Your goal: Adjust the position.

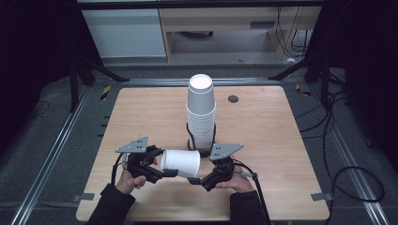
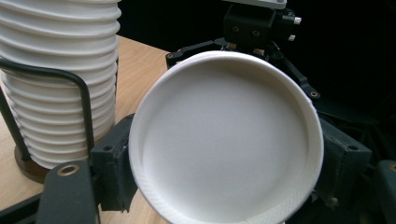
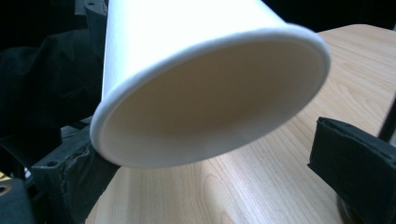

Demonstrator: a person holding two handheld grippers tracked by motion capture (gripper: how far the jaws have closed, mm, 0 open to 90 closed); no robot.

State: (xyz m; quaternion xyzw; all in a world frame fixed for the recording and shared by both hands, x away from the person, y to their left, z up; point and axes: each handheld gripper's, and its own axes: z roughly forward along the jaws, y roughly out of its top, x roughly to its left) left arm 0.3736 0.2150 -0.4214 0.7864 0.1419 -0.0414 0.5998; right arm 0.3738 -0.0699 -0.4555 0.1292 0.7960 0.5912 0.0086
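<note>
Mid-handover of paper cup (image 1: pixel 181 162) beside cup stack (image 1: pixel 201 115): left tongs (image 1: pixel 164 172) gripping base, right tongs (image 1: pixel 195 180) spread at rim, closing next.

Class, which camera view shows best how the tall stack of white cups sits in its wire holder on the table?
The high view: it shows the whole stack of cups upright on the table, with the black wire holder around its lower part. The left gripper view gives a close look at the stack's ribbed rims and one wire loop. The right gripper view adds nothing certain about it.

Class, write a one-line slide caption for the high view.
Left hand-held gripper holds a paper cup sideways before a cup stack on the table.
</note>
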